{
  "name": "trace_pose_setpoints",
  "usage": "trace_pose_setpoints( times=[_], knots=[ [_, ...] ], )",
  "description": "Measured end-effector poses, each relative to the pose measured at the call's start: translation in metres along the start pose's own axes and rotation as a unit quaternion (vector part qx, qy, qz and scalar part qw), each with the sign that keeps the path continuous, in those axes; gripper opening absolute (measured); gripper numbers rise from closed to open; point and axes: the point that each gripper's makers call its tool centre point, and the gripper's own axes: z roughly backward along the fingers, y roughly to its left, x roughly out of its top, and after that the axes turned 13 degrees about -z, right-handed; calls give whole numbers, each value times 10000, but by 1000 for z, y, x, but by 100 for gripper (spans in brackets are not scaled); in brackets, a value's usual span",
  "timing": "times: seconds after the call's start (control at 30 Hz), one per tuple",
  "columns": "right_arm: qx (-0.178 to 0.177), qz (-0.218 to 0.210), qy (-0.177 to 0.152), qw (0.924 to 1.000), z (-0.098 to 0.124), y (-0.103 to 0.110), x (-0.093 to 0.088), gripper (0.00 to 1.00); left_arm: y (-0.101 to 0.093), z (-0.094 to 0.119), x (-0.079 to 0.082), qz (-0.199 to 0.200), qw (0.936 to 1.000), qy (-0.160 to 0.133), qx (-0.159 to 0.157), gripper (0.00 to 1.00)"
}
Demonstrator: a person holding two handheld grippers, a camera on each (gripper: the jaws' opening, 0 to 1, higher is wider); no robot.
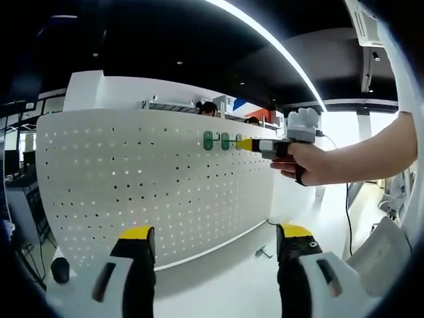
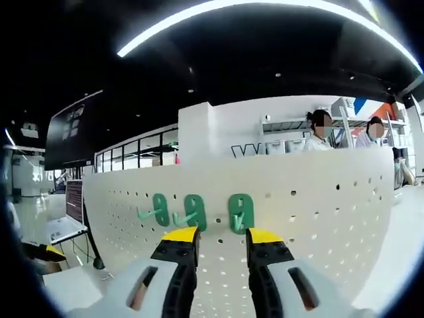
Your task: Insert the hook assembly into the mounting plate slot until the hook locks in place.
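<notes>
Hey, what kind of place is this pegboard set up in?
Probably an open-plan office or lab: a long ceiling light strip, shelving behind the white pegboard, and people working beyond it.

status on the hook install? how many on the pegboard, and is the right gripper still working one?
Done: two green hooks sit on the white pegboard. In hand: the right gripper is at a third green hook, jaws either side of its lower edge; whether it is gripped or locked cannot be told. Left gripper is open and empty. Left: one more small hook lies on the table.
</notes>
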Motion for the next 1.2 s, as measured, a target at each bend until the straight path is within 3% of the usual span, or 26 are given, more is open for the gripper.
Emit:
trace_pose_setpoints(
  times=[0.37, 0.77, 1.2],
  knots=[
    [156, -169, 31, 9997, 1, 5, -1, 27, 0, 1, 0, 10, 10000, -10, 10, 77],
    [388, 341, 314, 9982, 17, 9, -15, 32, 0, 1, -2, 20, 10000, 19, -8, 78],
    [713, 332, 397, 9961, 41, 17, -29, 38, 3, 1, -1, 24, 10000, -7, 0, 78]
  ],
)
